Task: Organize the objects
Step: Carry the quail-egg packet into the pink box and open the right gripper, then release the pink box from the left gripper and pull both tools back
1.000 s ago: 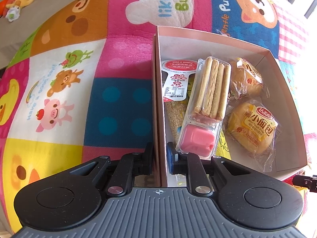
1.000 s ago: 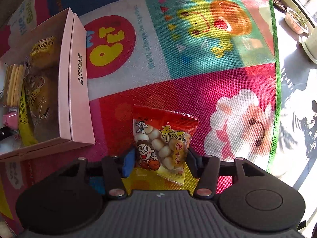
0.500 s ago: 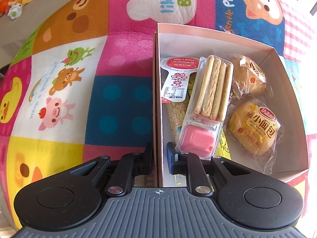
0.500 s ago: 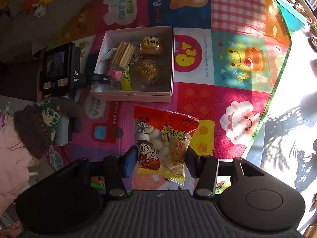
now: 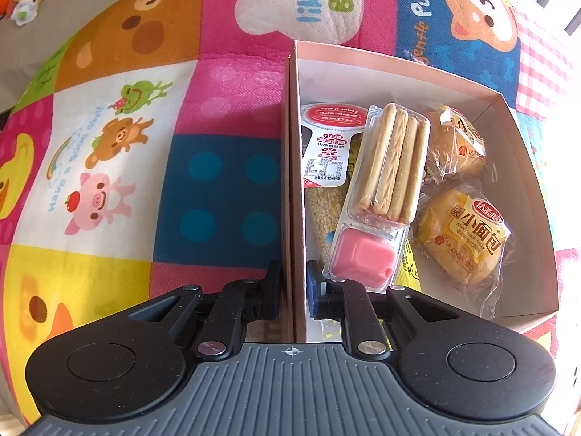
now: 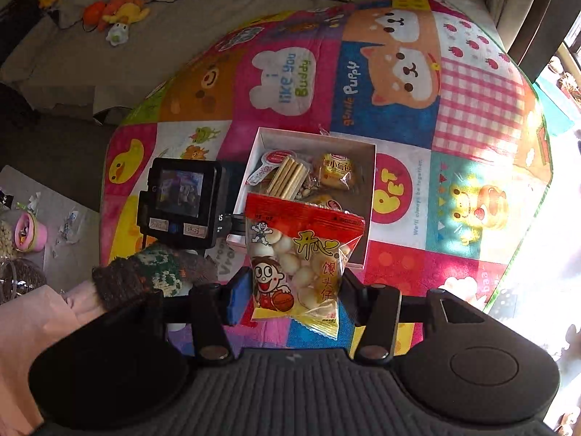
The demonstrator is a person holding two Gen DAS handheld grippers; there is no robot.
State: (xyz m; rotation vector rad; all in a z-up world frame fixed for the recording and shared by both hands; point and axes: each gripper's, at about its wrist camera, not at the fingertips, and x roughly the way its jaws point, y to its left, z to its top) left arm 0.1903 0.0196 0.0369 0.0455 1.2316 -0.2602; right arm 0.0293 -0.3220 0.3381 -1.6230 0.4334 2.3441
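My left gripper [image 5: 293, 287] is shut on the left wall of the pink cardboard box [image 5: 292, 167], one finger outside and one inside. The box holds a biscuit-stick pack with pink dip [image 5: 385, 189], a red-lidded jelly cup [image 5: 332, 141] and two wrapped buns [image 5: 468, 243]. My right gripper [image 6: 294, 294] is shut on a red and yellow snack bag [image 6: 297, 258], held high above the mat, over the near edge of the box [image 6: 370, 181]. The left gripper's camera body [image 6: 179, 203] shows beside the box.
The box lies on a colourful cartoon play mat [image 5: 120, 167]. Plush toys [image 6: 116, 14] lie on grey bedding beyond the mat. A pink cup [image 6: 31, 232] and litter sit on the floor at the left. Bright sunlit floor lies right of the mat.
My right gripper has risen with the snack bag and swung toward the box, which now lies straight ahead beneath it. My left gripper keeps its hold on the box wall.
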